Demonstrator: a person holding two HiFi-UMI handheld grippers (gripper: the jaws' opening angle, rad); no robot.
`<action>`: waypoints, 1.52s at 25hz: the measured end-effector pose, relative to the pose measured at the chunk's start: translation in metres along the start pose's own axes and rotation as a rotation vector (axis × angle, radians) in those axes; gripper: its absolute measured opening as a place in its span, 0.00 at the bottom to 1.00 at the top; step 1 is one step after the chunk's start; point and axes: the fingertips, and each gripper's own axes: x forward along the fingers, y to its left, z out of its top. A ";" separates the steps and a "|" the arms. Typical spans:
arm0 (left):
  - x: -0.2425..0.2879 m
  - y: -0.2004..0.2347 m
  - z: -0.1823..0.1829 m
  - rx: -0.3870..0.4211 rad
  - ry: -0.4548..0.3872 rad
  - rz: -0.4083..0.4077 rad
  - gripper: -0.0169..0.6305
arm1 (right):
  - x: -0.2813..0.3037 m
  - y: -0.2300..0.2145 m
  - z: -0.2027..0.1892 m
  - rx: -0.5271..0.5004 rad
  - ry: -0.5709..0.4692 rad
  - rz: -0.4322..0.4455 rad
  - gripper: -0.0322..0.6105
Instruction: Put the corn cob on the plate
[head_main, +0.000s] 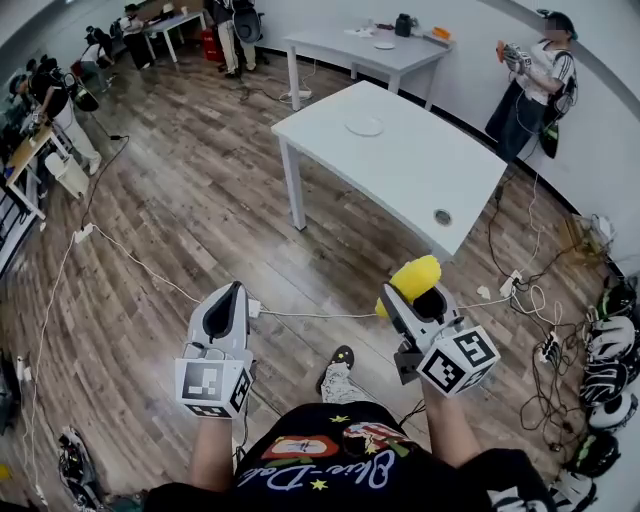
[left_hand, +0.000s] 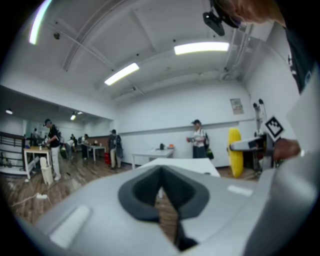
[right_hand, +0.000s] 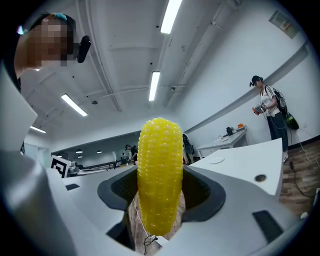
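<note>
Right gripper (head_main: 407, 302) jaws clamp corn cob (head_main: 413, 277); left gripper (head_main: 231, 294) jaws pressed together, empty. Risk: round cob slips during carry to plate (head_main: 365, 127) on table (head_main: 425, 185).

Wood plank floor (head_main: 200, 200), white tables (head_main: 400, 170), ceiling strip lights (left_hand: 200, 48).

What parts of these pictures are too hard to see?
- Plate, head view: too far and small to tell whether anything lies on it.
- Corn cob, head view: its lower part is hidden inside the right tool.
- Items on the far table, head view: too small to name.
</note>
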 end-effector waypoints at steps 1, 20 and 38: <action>0.015 0.007 0.002 0.010 0.006 0.009 0.02 | 0.012 -0.014 0.001 0.010 0.002 -0.005 0.46; 0.268 0.028 0.045 0.068 -0.004 -0.081 0.02 | 0.175 -0.181 0.046 0.005 0.021 -0.040 0.46; 0.566 0.116 0.048 -0.015 -0.047 -0.363 0.02 | 0.404 -0.331 0.054 -0.090 0.207 -0.272 0.46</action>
